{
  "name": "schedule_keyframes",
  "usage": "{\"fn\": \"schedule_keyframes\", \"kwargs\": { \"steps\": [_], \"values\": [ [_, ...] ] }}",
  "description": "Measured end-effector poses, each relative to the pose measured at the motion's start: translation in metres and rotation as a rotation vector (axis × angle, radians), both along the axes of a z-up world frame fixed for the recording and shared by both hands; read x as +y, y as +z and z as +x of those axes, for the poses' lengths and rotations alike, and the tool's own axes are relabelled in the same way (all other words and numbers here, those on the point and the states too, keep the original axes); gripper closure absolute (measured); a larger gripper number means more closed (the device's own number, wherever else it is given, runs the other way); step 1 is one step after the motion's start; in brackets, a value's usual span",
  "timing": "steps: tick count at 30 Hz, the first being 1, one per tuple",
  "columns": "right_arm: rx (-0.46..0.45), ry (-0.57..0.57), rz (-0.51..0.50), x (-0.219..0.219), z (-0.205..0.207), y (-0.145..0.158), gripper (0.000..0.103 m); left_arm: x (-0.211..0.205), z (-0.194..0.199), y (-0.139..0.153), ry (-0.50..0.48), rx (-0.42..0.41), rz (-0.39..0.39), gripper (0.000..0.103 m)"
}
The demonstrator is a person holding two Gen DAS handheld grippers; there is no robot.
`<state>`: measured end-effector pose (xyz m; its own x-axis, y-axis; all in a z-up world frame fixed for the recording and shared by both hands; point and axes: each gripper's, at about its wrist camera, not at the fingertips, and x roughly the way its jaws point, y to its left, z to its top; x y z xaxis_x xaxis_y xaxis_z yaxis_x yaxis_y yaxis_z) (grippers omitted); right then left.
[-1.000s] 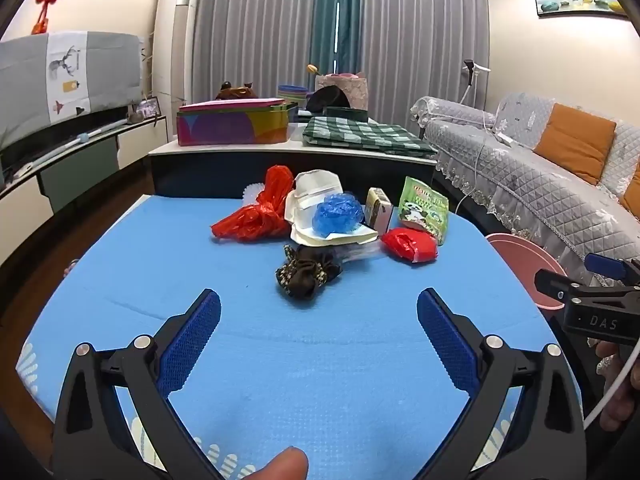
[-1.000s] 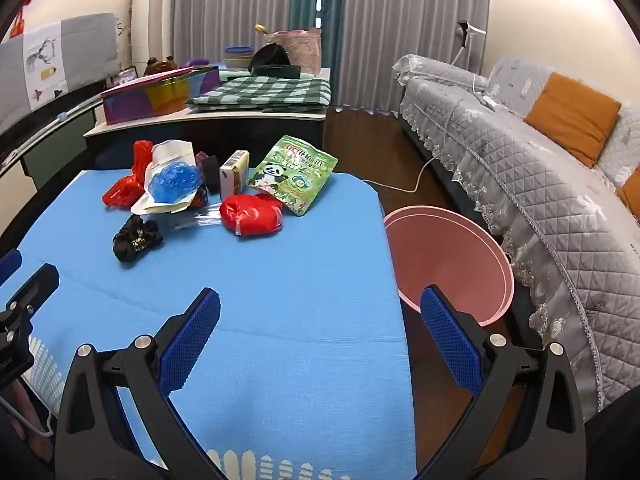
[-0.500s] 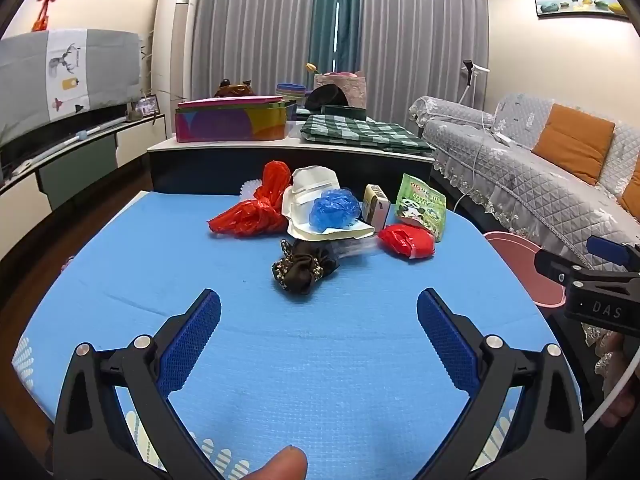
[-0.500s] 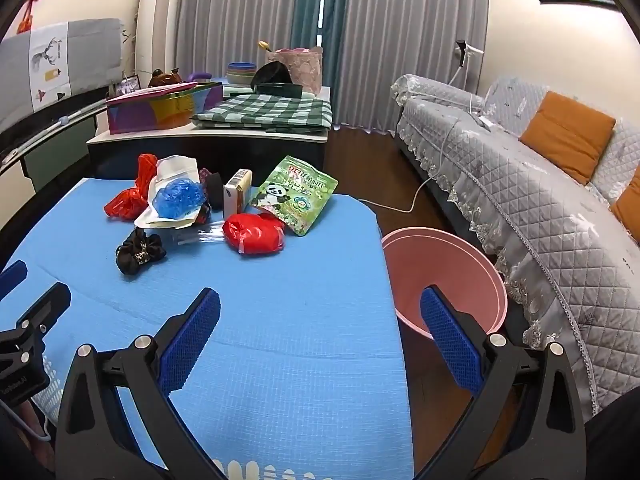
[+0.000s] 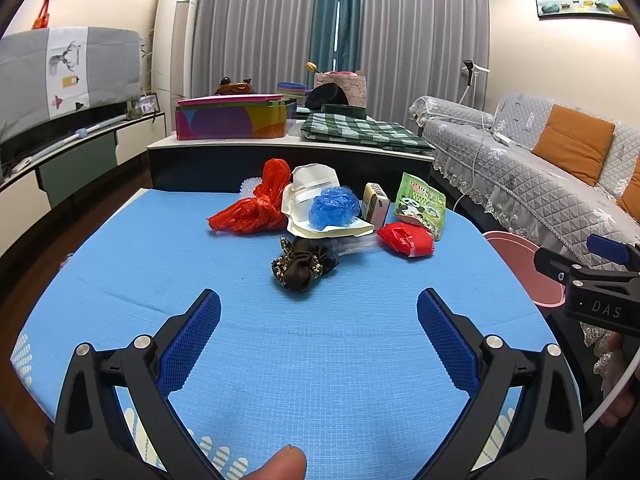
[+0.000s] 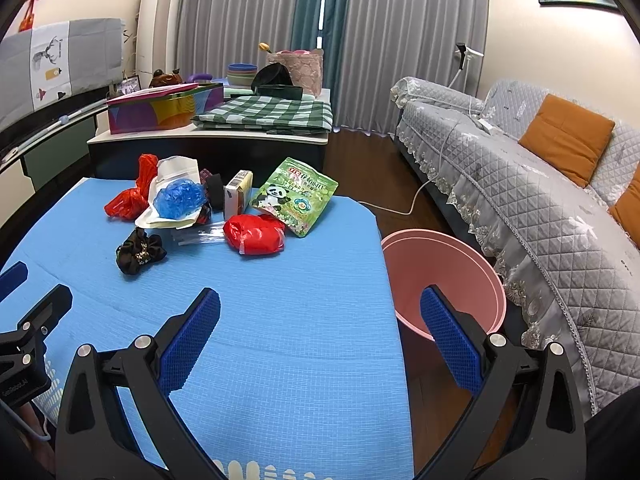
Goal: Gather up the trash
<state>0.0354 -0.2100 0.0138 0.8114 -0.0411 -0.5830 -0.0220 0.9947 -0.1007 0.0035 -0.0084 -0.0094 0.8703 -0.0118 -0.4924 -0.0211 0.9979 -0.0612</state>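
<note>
Jaws spread wide on both the left gripper (image 5: 319, 320) and right gripper (image 6: 320, 318), nothing held; trash pile (image 5: 320, 216) sits mid-table on the blue mat (image 5: 320, 360), pink bin (image 6: 444, 276) beside its right edge.

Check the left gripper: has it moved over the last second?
Yes. The left gripper has backed off slightly and tilted up: the brown scrunchie and the trash pile sit a little higher and smaller against the blue mat than before.
</note>
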Motion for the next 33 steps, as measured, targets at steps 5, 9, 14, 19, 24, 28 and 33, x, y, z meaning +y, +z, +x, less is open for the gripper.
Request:
{"fn": "schedule_keyframes", "kwargs": {
  "steps": [5,9,14,19,24,28,33],
  "values": [
    [0.0,0.001,0.002,-0.0006,-0.0002,0.0002,0.005,0.0,-0.0003,-0.0001,-0.001,0.0,0.002,0.008],
    [0.0,0.003,0.002,-0.0003,-0.0002,0.0005,0.005,0.0,-0.0003,-0.0002,-0.001,0.001,0.002,0.008],
    [0.0,0.003,0.001,0.0002,-0.0002,0.0003,0.005,0.0004,-0.0003,-0.0003,-0.001,0.0,0.001,0.008],
    [-0.002,0.007,0.0,0.0025,-0.0007,0.0003,0.005,0.0004,-0.0003,0.0002,0.0,0.0,0.0,0.008],
    [0.0,0.006,0.002,0.0029,-0.0005,0.0002,0.005,0.0005,0.0,0.0002,-0.001,0.002,0.0,0.008],
    [0.0,0.006,0.001,0.0032,-0.0004,0.0001,0.005,0.0005,-0.0002,0.0001,-0.001,0.001,0.0,0.008],
    [-0.002,0.006,0.002,0.0035,-0.0006,0.0001,0.005,0.0008,0.0002,-0.0005,-0.002,-0.001,-0.001,0.008]
  ]
}}
